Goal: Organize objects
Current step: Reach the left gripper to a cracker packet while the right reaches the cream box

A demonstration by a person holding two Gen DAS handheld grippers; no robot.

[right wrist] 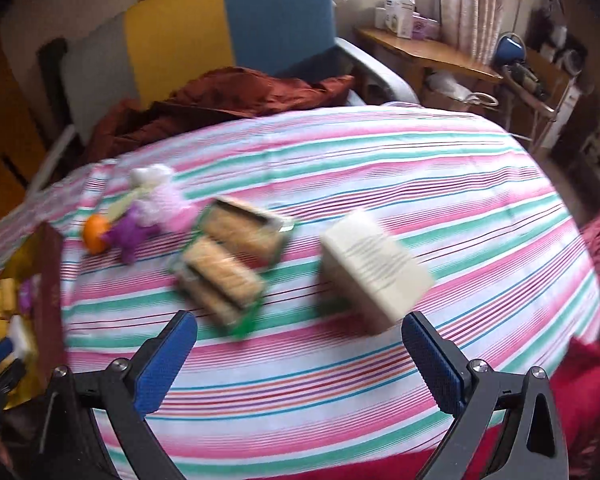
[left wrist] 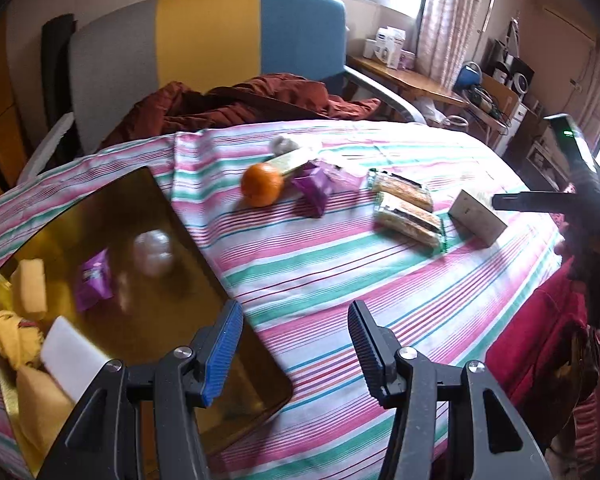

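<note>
A gold tray (left wrist: 228, 396) lies at the left on the striped tablecloth (left wrist: 340, 272) and holds a purple packet (left wrist: 94, 282), a clear wrapped ball (left wrist: 154, 254), yellow pieces and a white block (left wrist: 70, 358). My left gripper (left wrist: 296, 316) is open and empty over the tray's right edge. On the cloth lie an orange (left wrist: 261, 184), a purple packet (left wrist: 314, 186), two cracker packs (left wrist: 406, 208) and a beige box (left wrist: 476, 216). My right gripper (right wrist: 300, 330) is open and empty, just in front of the cracker packs (right wrist: 228, 264) and the beige box (right wrist: 374, 268).
A chair (left wrist: 208, 48) with grey, yellow and blue panels and a rust-red garment (left wrist: 236, 100) stands behind the table. A wooden side table (left wrist: 412, 76) and cluttered shelves stand at the back right. A red cloth (right wrist: 588, 376) hangs at the table's right edge.
</note>
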